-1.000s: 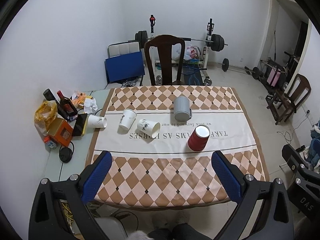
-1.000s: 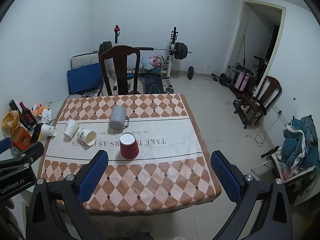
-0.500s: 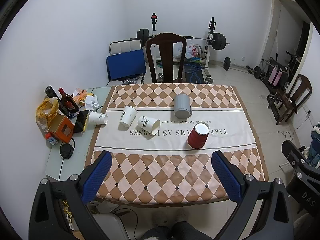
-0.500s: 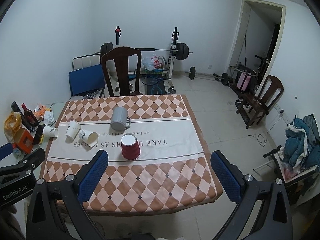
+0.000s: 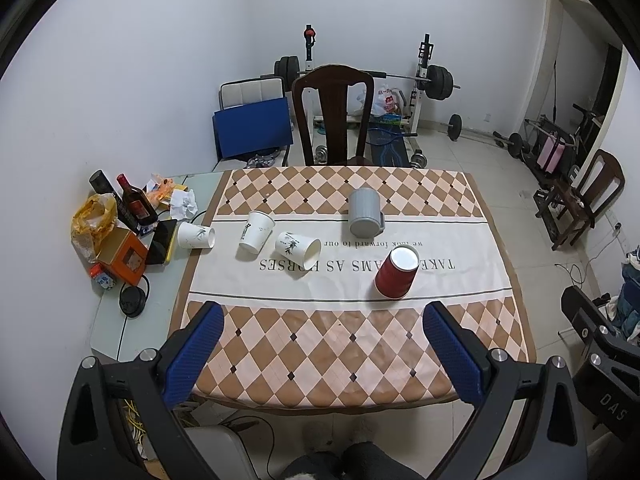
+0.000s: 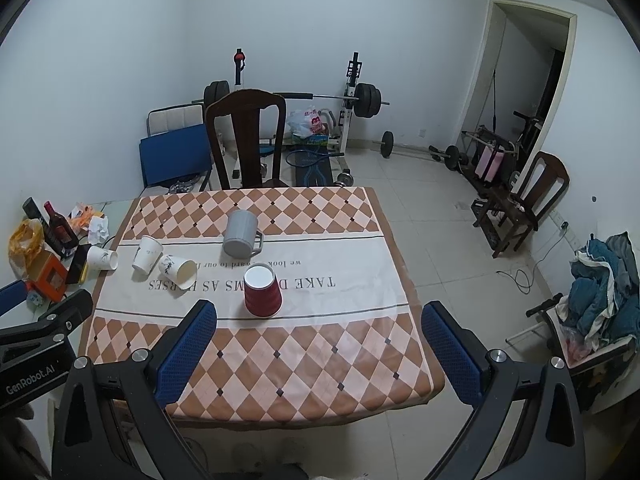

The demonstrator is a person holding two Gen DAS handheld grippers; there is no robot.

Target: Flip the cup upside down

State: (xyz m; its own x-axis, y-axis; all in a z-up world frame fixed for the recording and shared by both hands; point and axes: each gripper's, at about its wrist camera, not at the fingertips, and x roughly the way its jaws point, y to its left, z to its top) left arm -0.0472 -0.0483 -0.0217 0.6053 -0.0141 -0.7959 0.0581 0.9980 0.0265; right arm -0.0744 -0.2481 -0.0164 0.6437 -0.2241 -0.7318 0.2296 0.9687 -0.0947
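Item: red cup [image 5: 397,273], standing on the white band of the tablecloth [image 5: 344,344], near the middle, just in front of the grey mug [image 5: 364,218]. Its pale round face points up and towards me; I cannot tell whether that is base or inner lining. Long axis near vertical. Tools: my left gripper [image 5: 320,344] and right gripper [image 6: 316,340] both hang over the table's near edge, well apart from the cup, fingers spread wide, holding nothing. Handling note, my judgement: I approach level, close on the cup's mid-wall gently since thin walls crush, lift before rotating. Also present: three white paper cups [image 5: 256,236], left.
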